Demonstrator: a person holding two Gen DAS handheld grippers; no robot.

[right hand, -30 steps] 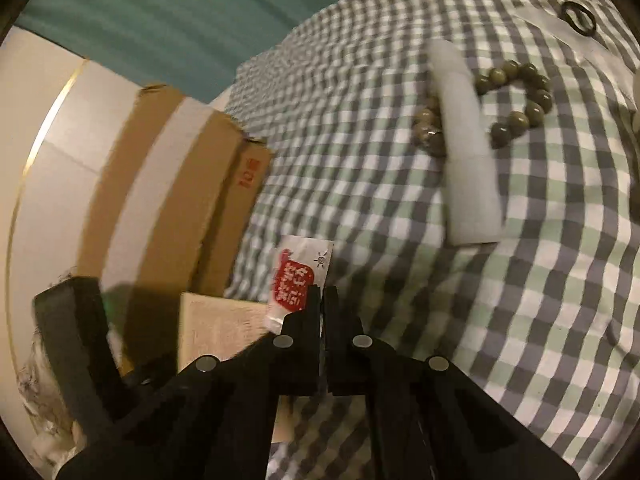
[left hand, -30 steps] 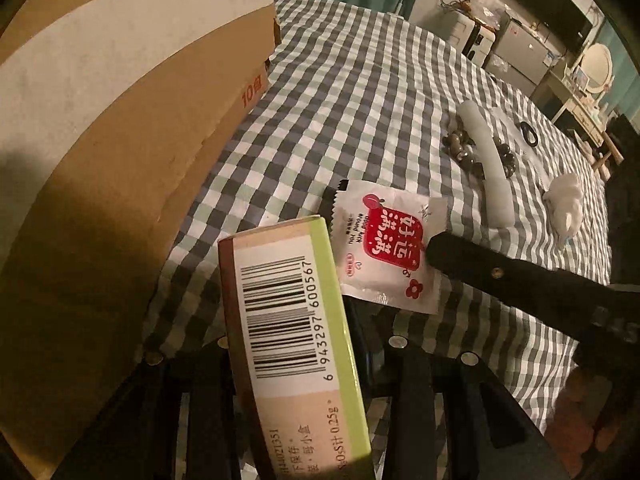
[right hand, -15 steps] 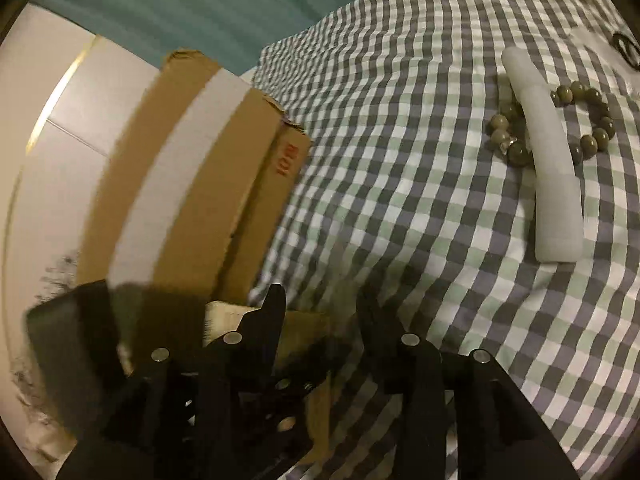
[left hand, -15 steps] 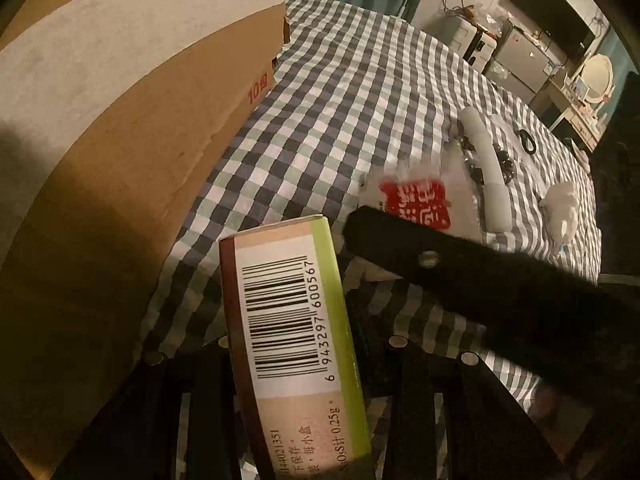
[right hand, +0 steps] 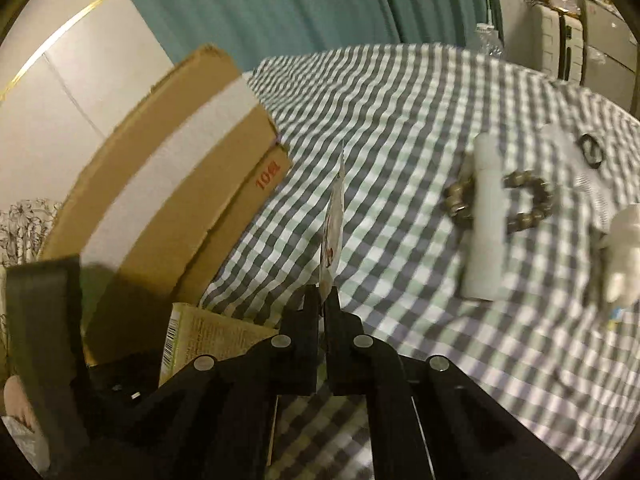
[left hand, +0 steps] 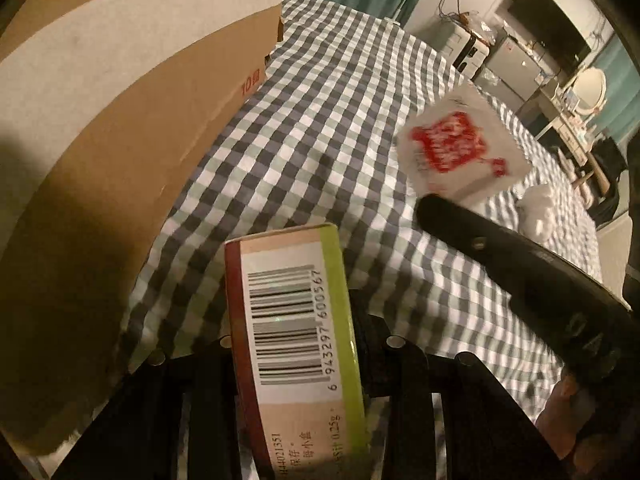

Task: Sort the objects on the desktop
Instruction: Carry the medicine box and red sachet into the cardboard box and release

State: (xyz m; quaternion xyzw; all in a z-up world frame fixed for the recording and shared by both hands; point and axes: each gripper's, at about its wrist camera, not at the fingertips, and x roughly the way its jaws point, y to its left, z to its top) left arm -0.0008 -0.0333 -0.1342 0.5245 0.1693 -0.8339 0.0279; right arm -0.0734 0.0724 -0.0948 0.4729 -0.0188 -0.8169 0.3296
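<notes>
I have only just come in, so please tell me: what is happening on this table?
A person is sorting small things on a checked tablecloth, with a gripper in each hand. The left gripper holds a small box with a barcode beside a cardboard carton; its jaws are closing on it. The right gripper has pinched a white sachet with red print and holds it above the cloth.

Two close, downward-angled wrist views

White red-printed sachet [right hand: 334, 220] lifted edge-on; barcoded green-edged box [left hand: 292, 332] upright.

Dim warm light, motion blur, fisheye-warped edges.
</notes>
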